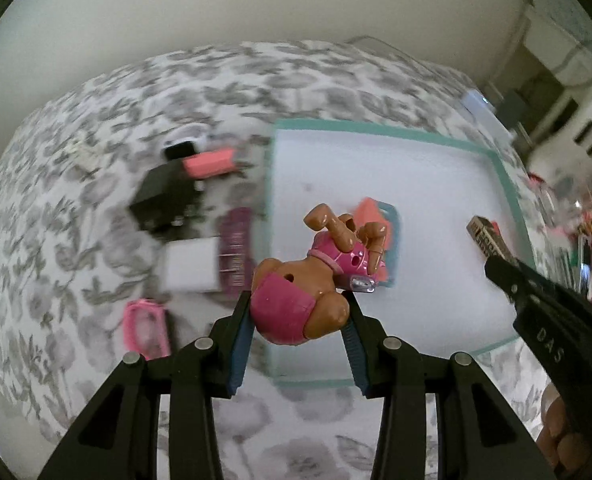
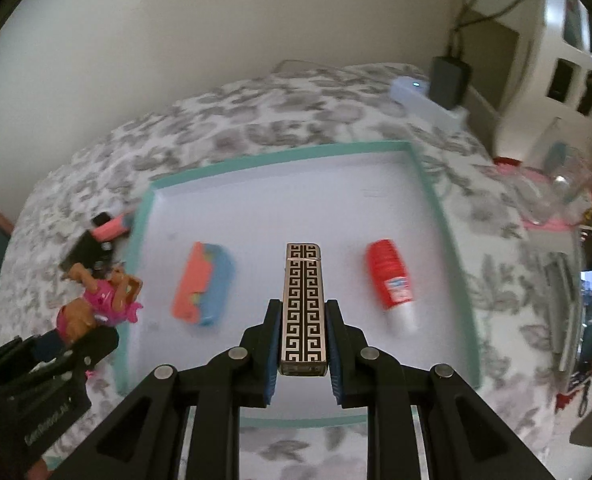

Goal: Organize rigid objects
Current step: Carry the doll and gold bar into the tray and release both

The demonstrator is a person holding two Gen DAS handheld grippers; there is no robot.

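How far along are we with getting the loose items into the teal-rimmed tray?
Done: a coral-and-blue case and a red-capped bottle lie in the tray. In hand: the right claw is shut on a patterned lighter above the tray; the left claw grips a pink-suited toy dog at the tray's edge. Left: a pink box, black items, a white box and a pink case on the floral cloth.

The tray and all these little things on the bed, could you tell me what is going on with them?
A person is sorting small items into a teal-rimmed tray on a floral bedspread. The left gripper is shut on a brown toy dog in pink at the tray's edge. The right gripper is shut on a slim case with a black key pattern above the tray. A coral and blue item and a red bottle already lie inside; several things remain outside.
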